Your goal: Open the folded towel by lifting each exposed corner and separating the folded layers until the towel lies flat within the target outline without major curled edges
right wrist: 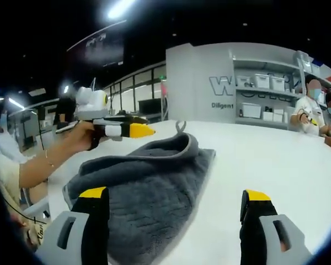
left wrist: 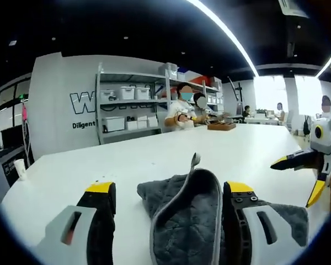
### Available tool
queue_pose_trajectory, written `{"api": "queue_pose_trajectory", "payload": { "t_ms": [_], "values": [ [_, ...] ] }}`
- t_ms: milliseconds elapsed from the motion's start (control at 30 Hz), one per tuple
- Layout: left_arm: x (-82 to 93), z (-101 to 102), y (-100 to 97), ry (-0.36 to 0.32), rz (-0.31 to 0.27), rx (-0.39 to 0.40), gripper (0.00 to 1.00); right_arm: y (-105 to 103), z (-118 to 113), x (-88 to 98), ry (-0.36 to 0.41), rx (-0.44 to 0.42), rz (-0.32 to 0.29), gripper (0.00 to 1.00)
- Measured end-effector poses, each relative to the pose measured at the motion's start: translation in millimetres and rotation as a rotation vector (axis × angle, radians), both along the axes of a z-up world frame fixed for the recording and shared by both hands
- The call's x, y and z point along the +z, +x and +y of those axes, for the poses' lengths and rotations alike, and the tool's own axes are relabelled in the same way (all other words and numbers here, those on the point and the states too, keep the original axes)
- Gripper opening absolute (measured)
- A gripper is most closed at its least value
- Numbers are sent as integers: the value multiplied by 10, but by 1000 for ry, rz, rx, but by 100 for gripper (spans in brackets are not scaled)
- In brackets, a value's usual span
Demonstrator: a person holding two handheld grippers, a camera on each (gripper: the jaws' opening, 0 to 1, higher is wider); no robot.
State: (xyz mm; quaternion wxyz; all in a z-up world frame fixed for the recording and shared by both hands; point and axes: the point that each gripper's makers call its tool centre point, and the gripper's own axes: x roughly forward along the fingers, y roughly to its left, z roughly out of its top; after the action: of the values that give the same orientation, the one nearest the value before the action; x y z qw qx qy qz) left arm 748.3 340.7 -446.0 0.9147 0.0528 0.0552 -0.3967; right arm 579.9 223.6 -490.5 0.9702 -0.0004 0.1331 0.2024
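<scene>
A dark grey towel (left wrist: 182, 221) lies folded on the white table (left wrist: 127, 160). Its top layer curls up in a raised hem, with a small hanging loop at the far end. My left gripper (left wrist: 170, 187) stands open, its yellow-tipped jaws wide apart on either side of that raised hem. In the right gripper view the left gripper (right wrist: 143, 128) comes in side-on, held by a hand, just above the towel's (right wrist: 149, 187) far raised edge. My right gripper (right wrist: 174, 194) is open, one jaw over the towel and the other over bare table (right wrist: 276, 160). It also hovers open as the right gripper (left wrist: 298, 178) beside the towel.
At the table's far end, people sit by a wooden box (left wrist: 221, 126). Behind them, grey shelves (left wrist: 129, 105) hold white bins. A white cup (left wrist: 20, 168) stands on a side counter. A person's forearm (right wrist: 38, 165) reaches in from the left.
</scene>
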Motion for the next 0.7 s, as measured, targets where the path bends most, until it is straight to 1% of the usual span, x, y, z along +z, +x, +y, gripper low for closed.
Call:
{"api": "queue_pose_trajectory", "payload": {
  "t_ms": [100,133,267,400,433,467,500,533,567,700],
  "values": [
    [-60,-22,65,10,9,13,72,-3,-5,7,2,-2,-2,99],
    [-91,-29,95,25,7,20,70,-6,-5,10,3,-2,-3,99],
    [-190,-71,155,74,2,30,59,-8,-3,21,2,-1,-6,99],
    [-254,-147,167,88,9,18,55,-8,-3,30,4,-2,-8,99],
    [-267,-153,169,96,7,19,51,-7,-4,27,4,-3,-7,99],
    [-286,-155,180,108,2,27,46,-8,-5,24,3,-3,-6,99],
    [-310,-141,192,129,-5,40,36,-8,-5,22,3,-3,-6,99],
    [-331,-133,207,145,-16,51,29,-9,-4,21,3,-3,-5,99],
    [-349,-136,217,151,-14,55,26,-9,-2,21,4,-2,-5,99],
    [-433,-150,179,156,24,33,25,-11,-1,23,5,-2,-5,99]
  ]
}}
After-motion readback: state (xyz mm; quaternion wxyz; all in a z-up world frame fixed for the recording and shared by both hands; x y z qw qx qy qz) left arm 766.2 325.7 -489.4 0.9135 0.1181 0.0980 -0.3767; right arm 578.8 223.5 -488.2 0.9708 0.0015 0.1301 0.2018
